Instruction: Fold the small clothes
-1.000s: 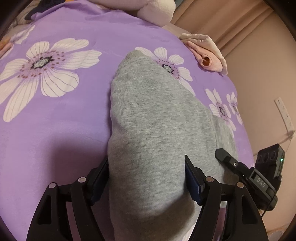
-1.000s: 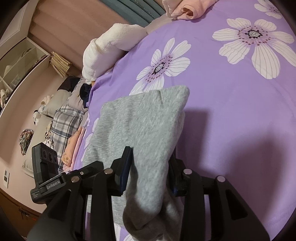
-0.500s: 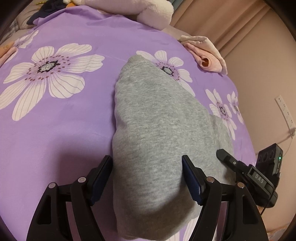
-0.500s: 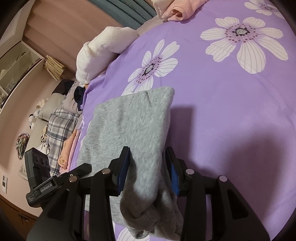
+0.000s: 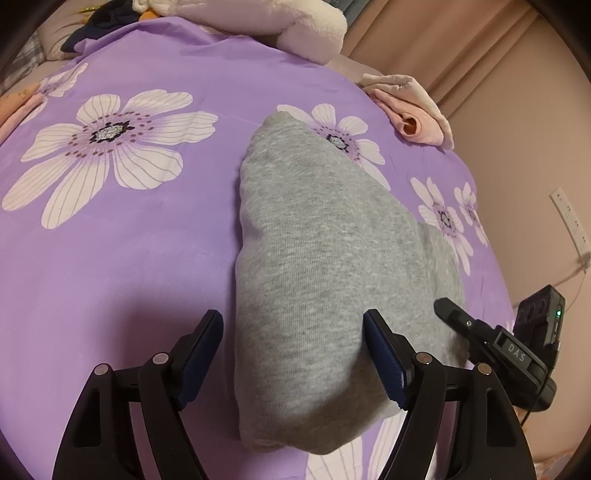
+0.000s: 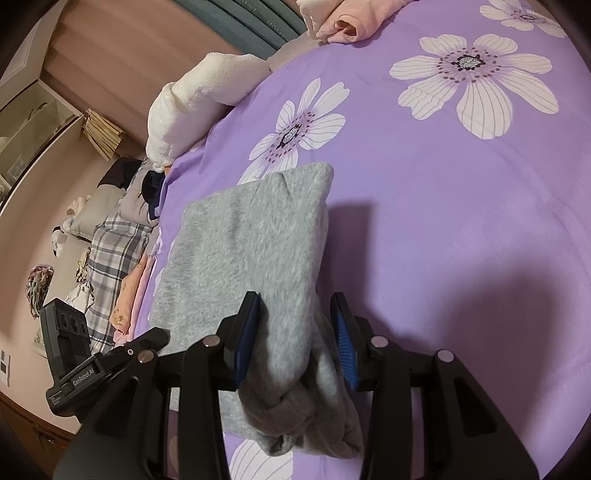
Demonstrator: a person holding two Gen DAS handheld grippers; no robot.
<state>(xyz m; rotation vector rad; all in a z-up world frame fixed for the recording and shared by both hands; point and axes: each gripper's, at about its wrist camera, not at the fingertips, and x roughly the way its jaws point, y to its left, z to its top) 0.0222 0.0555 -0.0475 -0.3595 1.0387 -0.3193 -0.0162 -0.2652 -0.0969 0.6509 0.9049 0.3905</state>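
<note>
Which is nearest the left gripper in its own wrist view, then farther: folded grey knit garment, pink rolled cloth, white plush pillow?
1. Folded grey knit garment, between the left gripper's fingers.
2. Pink rolled cloth, far right bed edge.
3. White plush pillow, top, beyond the bed.

A purple bedsheet printed with large white flowers [image 5: 122, 229] is covering the bed. A fluffy white plush blanket roll [image 6: 199, 99] is lying at its far edge, and a crumpled pale pink garment [image 5: 410, 110] is sitting near the corner. Beside the bed, a grey-and-white plaid cloth [image 6: 110, 247] is lying over bedding, with folded peach fabric [image 6: 129, 299] resting next to it. Beige curtains [image 5: 443, 48] are hanging behind.
</note>
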